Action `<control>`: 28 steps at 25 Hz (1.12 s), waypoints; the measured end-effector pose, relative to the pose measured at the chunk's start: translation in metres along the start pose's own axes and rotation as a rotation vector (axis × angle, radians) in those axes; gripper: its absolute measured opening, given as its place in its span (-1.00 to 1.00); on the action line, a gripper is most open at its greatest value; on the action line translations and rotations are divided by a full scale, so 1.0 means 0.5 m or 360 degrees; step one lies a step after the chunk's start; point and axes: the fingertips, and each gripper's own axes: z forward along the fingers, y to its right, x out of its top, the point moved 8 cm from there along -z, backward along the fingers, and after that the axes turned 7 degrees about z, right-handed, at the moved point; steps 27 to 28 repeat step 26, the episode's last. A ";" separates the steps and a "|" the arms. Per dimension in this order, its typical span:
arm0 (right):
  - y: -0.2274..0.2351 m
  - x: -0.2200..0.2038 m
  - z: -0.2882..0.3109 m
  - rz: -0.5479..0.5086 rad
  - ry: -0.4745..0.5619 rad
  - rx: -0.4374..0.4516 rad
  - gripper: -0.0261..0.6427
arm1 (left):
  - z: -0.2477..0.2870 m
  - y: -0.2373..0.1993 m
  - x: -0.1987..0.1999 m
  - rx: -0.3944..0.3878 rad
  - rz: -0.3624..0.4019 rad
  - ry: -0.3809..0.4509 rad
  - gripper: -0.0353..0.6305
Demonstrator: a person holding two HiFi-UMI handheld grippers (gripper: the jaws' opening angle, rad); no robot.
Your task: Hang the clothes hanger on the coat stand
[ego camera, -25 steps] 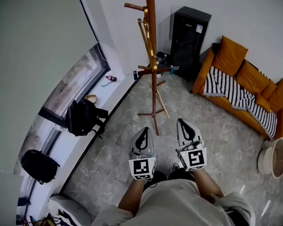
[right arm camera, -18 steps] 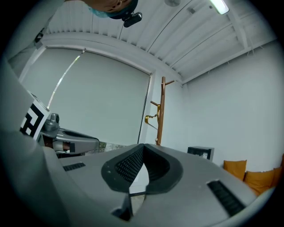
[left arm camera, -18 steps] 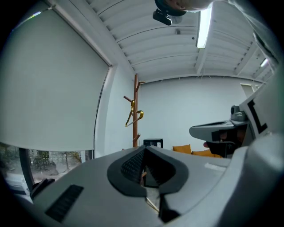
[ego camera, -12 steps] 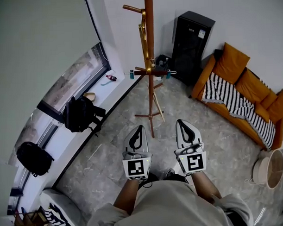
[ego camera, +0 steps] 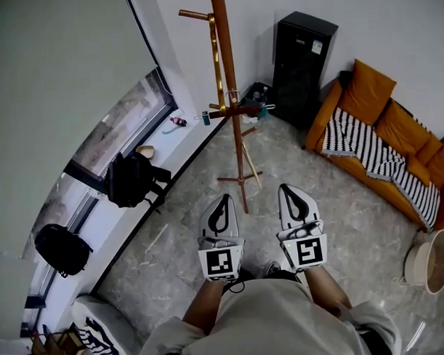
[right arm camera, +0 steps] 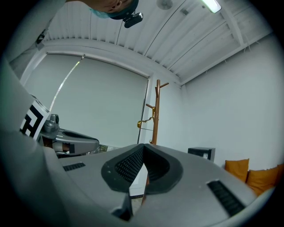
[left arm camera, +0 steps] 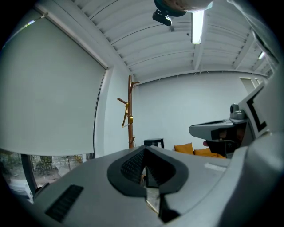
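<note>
Brown wooden coat stand (ego camera: 239,158) far ahead already holds the yellow wooden clothes hanger (ego camera: 217,64); left claw (ego camera: 223,204) and right claw (ego camera: 289,192) stay closed, empty, so task looks done.

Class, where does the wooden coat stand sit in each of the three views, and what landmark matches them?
Head view: coat stand upper centre, from top edge to floor.
Left gripper view: coat stand left of centre, against the white wall.
Right gripper view: coat stand just right of centre, beside the blind.
Shared landmark: black cabinet, right of the stand in all three.
</note>
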 end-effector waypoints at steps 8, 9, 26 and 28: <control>0.000 -0.011 -0.001 0.0006 -0.0015 0.0014 -0.91 | 0.002 0.012 -0.008 0.0003 -0.0048 -0.0008 -0.87; 0.000 -0.010 -0.001 0.0005 -0.0015 0.0016 -0.91 | 0.002 0.012 -0.009 -0.0005 -0.0031 -0.0018 -0.87; 0.001 -0.015 0.013 -0.0044 -0.0022 0.0027 -0.91 | 0.017 0.010 -0.008 0.0014 -0.0101 0.0020 -0.87; 0.001 -0.015 0.013 -0.0044 -0.0022 0.0027 -0.91 | 0.017 0.010 -0.008 0.0014 -0.0101 0.0020 -0.87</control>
